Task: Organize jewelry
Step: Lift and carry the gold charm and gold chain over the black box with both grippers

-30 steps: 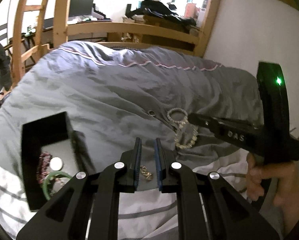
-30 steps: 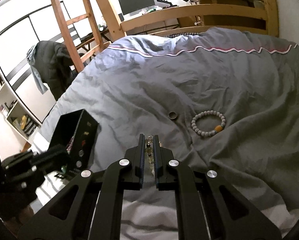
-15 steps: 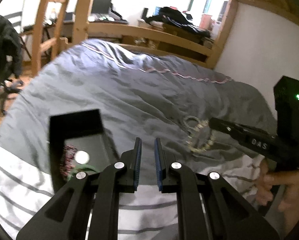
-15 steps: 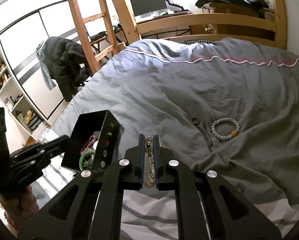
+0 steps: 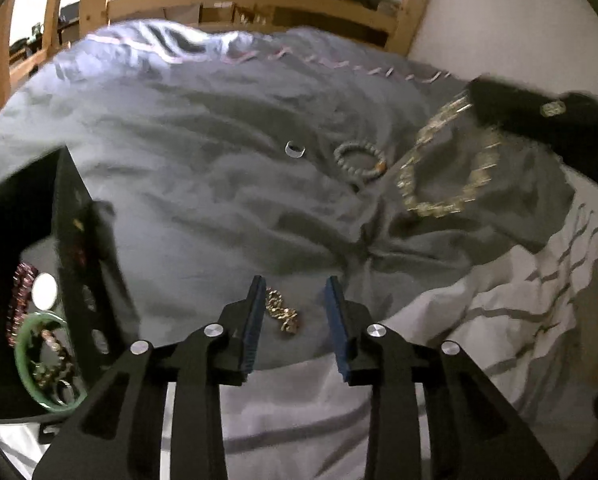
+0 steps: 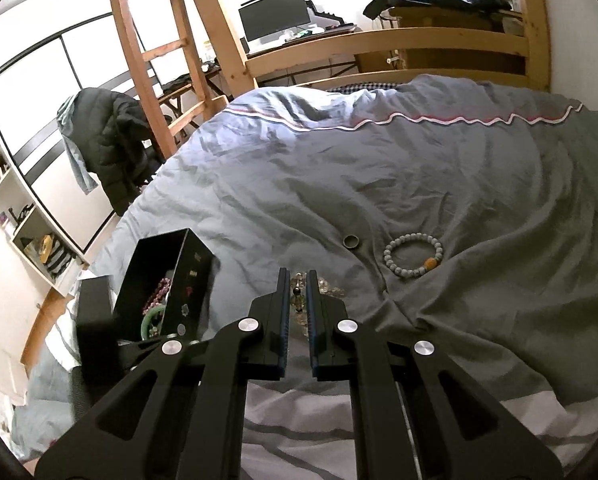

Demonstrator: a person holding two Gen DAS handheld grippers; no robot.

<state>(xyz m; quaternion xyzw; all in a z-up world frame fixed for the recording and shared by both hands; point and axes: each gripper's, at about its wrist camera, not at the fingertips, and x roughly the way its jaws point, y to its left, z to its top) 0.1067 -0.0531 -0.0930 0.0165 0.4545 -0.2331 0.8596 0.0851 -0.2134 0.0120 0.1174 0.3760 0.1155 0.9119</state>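
Left wrist view: left gripper (image 5: 295,304) over rumpled grey duvet (image 5: 203,184), fingers spread apart, holding nothing. Small gold chain (image 5: 282,312) lying on duvet between the fingers, untouched. Black rectangular jewellery box (image 5: 79,248) at left, containing green bangle (image 5: 23,364), purple beaded bracelet (image 5: 17,300) and small white disc (image 5: 45,290). Silver ring (image 5: 294,149) and pale grey beaded bracelet with one orange bead (image 5: 359,160) farther out on duvet, near each other. Right gripper (image 5: 475,100) at upper right, blurred, carrying long clear-and-gold beaded necklace (image 5: 439,172) hanging in a loop.

Right wrist view: right gripper (image 6: 298,292) fingers nearly together, clamped on the beaded necklace (image 6: 298,300). Jewellery box (image 6: 167,280) at left. Ring (image 6: 351,242) and grey bracelet (image 6: 413,254) beyond fingers, apart.
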